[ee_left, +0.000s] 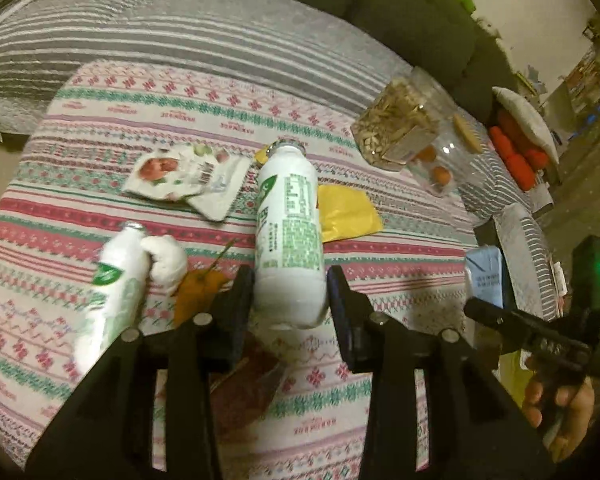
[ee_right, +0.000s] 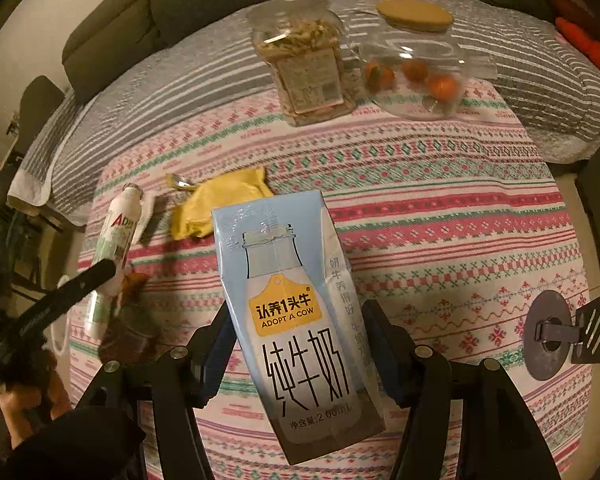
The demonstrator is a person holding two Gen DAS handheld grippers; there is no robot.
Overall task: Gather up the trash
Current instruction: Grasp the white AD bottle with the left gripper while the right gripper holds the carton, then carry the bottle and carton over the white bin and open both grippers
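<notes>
In the centre of the left wrist view our left gripper [ee_left: 290,300] grips a white bottle [ee_left: 290,224]; a second bottle [ee_left: 118,284], a tissue [ee_left: 166,260] and a yellow wrapper [ee_left: 346,212] lie close around. Our right gripper [ee_right: 296,344] clamps the milk carton [ee_right: 296,320] at lower centre; two jars [ee_right: 308,64] stand at the top.

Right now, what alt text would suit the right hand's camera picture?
The right gripper holds a pale blue milk carton above a patterned tablecloth. Behind lie a yellow wrapper, a white bottle and two clear jars.
</notes>
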